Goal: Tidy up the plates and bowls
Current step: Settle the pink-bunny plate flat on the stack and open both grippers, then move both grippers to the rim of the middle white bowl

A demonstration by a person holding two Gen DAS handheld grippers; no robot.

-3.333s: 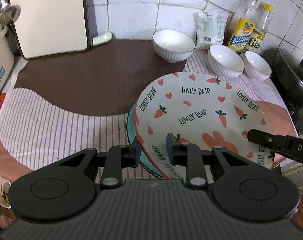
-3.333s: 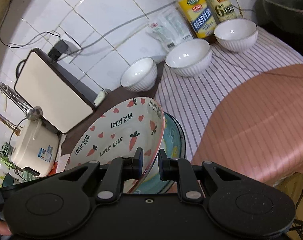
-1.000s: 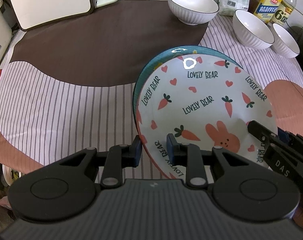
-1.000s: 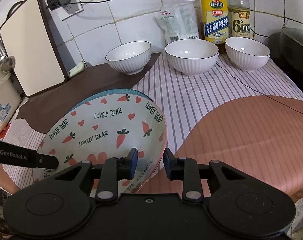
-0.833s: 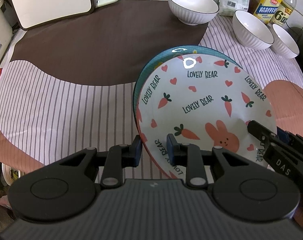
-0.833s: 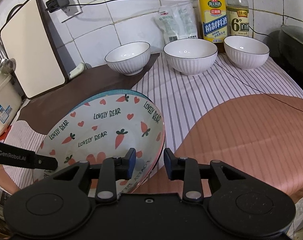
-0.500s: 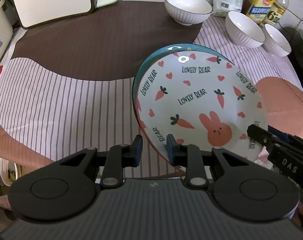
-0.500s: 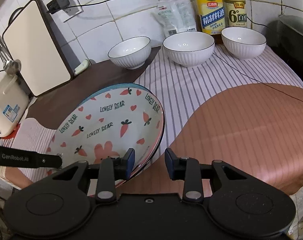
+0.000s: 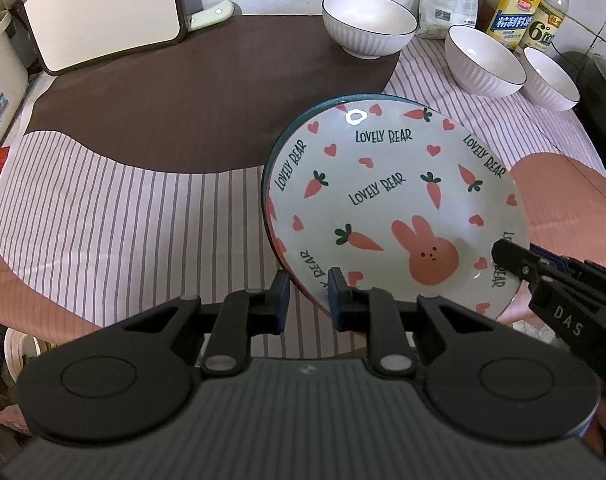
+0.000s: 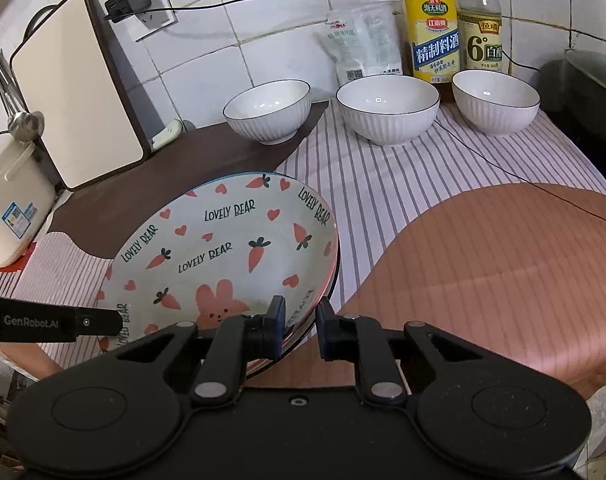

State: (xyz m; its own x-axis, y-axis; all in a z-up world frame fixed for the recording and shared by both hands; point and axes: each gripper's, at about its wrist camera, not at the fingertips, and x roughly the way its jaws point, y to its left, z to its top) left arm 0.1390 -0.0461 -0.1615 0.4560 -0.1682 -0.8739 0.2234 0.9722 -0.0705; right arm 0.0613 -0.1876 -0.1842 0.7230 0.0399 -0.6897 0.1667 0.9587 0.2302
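Note:
A white plate with a pink bunny and carrots (image 9: 395,200) (image 10: 223,248) lies on top of a teal-rimmed plate (image 9: 303,120) (image 10: 223,176) on the striped cloth. My left gripper (image 9: 307,298) is closing its jaws onto the near left rim of this stack, and the pads meet the rim. My right gripper (image 10: 301,322) has just closed on the opposite rim, one finger inside the plate and one outside. Each gripper shows in the other's view, the right gripper (image 9: 511,256) and the left gripper (image 10: 115,322). Three white ribbed bowls (image 10: 269,110) (image 10: 387,106) (image 10: 495,98) stand at the back.
A cutting board (image 9: 99,8) leans on the tiled wall at the back left, beside a rice cooker (image 10: 11,200). Two bottles (image 10: 435,36) and a bag (image 10: 363,44) stand behind the bowls. A dark pot (image 9: 599,92) sits at the far right. A thin cable (image 10: 543,188) crosses the cloth.
The plate stack has tipped down flatter toward the cloth. The right jaws have narrowed onto the rim, and the left jaws have drawn in slightly.

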